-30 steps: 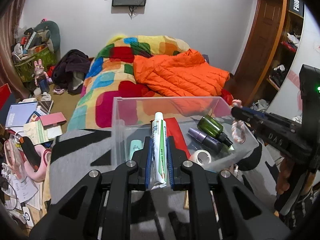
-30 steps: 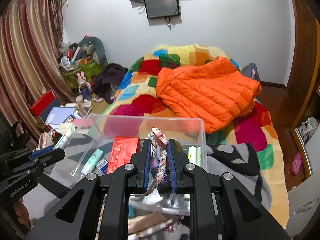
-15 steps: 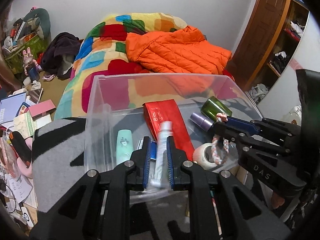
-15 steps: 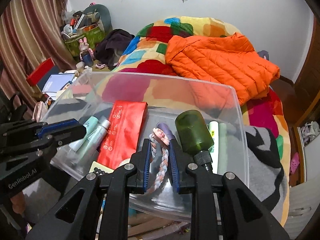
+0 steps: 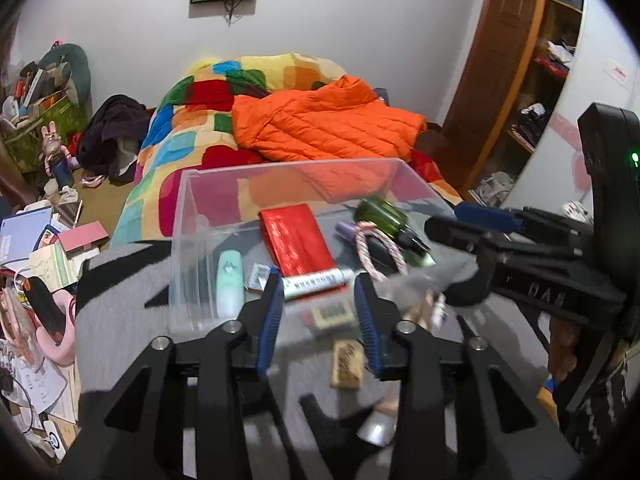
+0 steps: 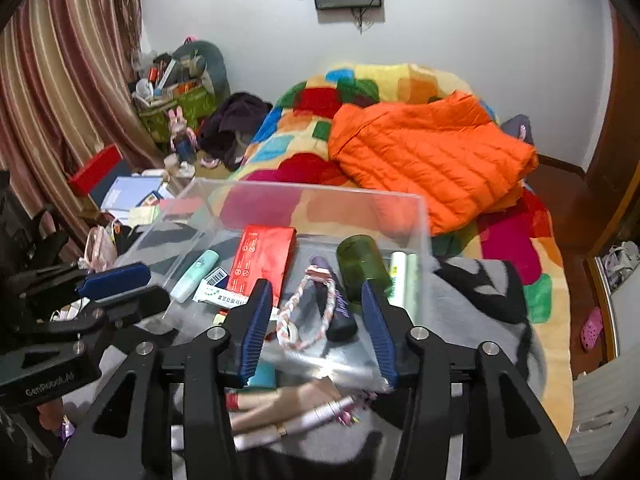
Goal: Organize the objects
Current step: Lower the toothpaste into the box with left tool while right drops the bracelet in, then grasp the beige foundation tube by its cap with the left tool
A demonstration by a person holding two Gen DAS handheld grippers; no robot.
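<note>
A clear plastic box sits on a grey blanket. My left gripper hovers at its near edge, jaws opening. A white toothpaste tube lies crosswise in the box just past the pads, untouched. My right gripper is also opening over the box. A braided rope ring lies loose below it, against a purple bottle. A red pack, a mint tube and a green bottle also lie inside. Each gripper shows in the other's view: right, left.
Loose tubes and a small carton lie on the grey blanket in front of the box. Behind it is a bed with a patchwork quilt and an orange jacket. Books and clutter cover the floor at left.
Both grippers have opened. The toothpaste tube left the left jaws and the rope ring left the right jaws; both now lie in the box. Both grippers pulled back slightly.
</note>
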